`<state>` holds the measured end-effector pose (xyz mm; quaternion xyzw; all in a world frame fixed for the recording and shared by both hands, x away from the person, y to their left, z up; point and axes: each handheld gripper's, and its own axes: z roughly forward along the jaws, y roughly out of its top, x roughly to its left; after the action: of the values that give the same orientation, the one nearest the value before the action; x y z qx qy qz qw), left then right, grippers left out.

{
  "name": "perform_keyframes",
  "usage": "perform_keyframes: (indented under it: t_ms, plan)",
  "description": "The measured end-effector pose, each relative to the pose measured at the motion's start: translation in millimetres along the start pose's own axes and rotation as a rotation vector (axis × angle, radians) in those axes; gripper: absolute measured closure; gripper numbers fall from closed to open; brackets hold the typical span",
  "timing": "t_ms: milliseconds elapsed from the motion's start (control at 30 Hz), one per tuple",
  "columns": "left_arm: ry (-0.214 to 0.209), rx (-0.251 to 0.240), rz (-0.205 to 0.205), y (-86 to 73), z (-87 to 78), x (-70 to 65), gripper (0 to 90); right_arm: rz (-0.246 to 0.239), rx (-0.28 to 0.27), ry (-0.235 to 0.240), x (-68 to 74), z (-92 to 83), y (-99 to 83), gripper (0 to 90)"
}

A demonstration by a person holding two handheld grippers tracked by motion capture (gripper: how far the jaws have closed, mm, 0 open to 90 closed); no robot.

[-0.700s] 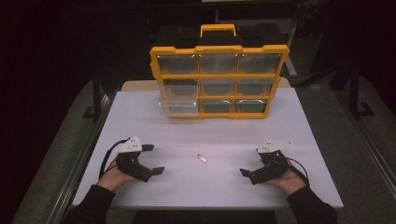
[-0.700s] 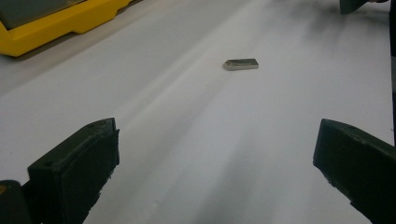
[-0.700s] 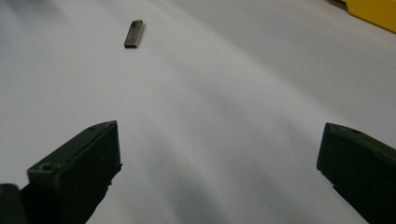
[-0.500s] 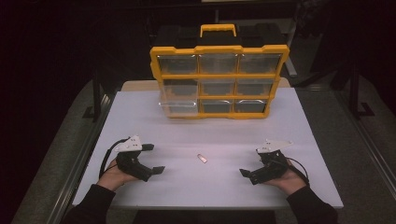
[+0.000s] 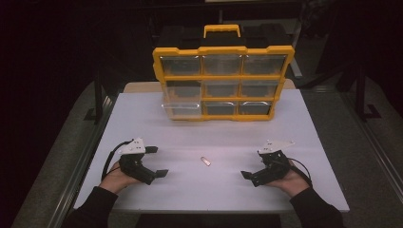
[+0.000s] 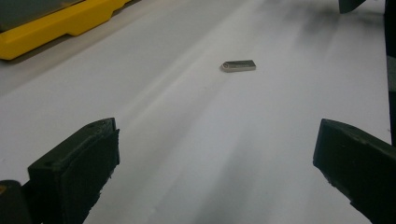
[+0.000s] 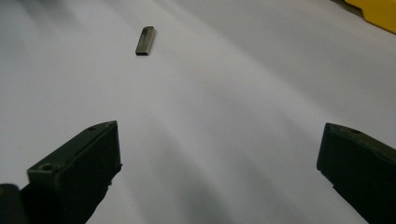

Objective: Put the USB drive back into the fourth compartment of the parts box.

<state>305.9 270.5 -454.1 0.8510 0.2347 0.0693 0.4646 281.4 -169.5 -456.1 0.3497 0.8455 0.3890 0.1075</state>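
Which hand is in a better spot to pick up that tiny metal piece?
Probably the left gripper. In the high view the small metal piece lies a little nearer it than the right gripper. Both have open, empty jaws aimed toward it, so the edge is slight.

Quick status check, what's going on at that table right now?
Left gripper and right gripper open, resting on the white table, fingers empty. Small metal piece lies flat between them, untouched. Yellow organizer case stands at the back, nothing in the way.
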Motion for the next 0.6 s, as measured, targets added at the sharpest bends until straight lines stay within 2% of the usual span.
perform_keyframes:
  t_ms: [600]
  plan:
    - [0.002,-0.001,-0.004,0.2,-0.2,0.1,0.0,-0.005,-0.007,0.016,0.9,2.3,15.2,0.0]
